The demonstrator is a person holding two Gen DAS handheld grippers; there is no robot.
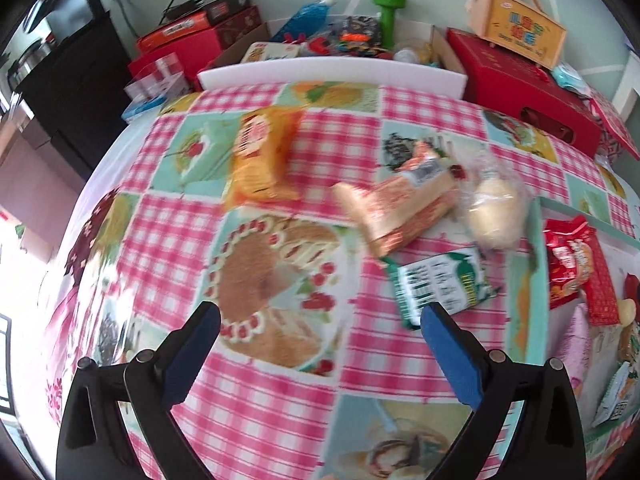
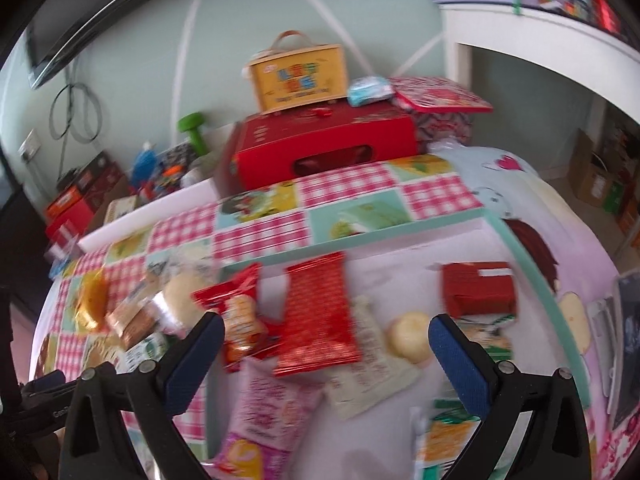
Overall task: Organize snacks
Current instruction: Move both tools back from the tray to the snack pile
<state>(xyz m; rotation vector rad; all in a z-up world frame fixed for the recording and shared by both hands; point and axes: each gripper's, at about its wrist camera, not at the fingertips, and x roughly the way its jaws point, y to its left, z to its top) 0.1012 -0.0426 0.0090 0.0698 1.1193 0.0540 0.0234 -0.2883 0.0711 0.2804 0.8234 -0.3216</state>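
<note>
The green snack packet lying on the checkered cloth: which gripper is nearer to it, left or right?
Left. The left gripper hovers open with the green snack packet just beyond its right fingertip. From the right gripper, the packet lies off to the left, outside its fingers.

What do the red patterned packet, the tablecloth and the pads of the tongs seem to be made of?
Red patterned packet: likely glossy foil or plastic film, as it glints. Tablecloth: probably wipeable vinyl with printed checks and a slight sheen. Pads: matte blue, seemingly foam or rubber, on black plastic arms.
</note>
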